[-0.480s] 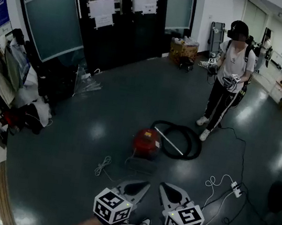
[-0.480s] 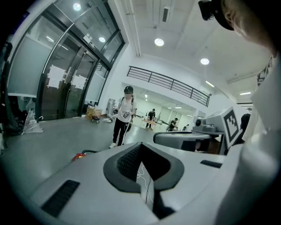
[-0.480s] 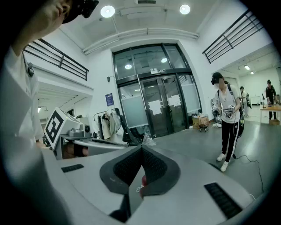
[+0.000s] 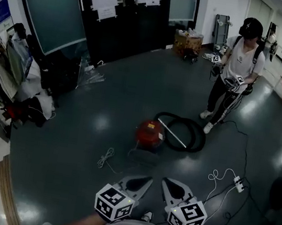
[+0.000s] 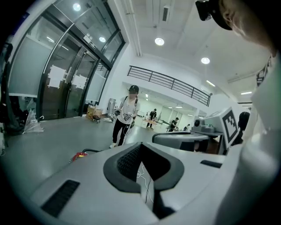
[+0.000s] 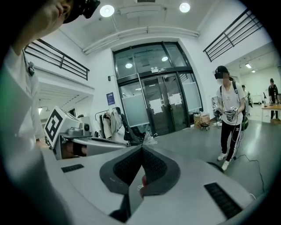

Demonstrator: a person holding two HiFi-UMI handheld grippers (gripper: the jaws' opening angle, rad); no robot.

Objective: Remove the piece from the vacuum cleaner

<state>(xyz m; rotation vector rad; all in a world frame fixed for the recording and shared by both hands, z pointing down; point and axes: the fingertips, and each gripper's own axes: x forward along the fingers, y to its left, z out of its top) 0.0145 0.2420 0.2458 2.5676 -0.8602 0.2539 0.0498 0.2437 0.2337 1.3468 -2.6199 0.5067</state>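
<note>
Left gripper [image 4: 146, 180] and right gripper [image 4: 166, 182] fingers pressed together, holding nothing, over dark floor [image 4: 67, 145], red vacuum cleaner [image 4: 149, 135] ahead, glass doors [image 4: 121, 21] beyond.

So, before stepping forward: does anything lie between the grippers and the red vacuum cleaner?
Nothing visible: bare floor runs from the left gripper and right gripper to the vacuum cleaner; a white cord lies aside.
</note>
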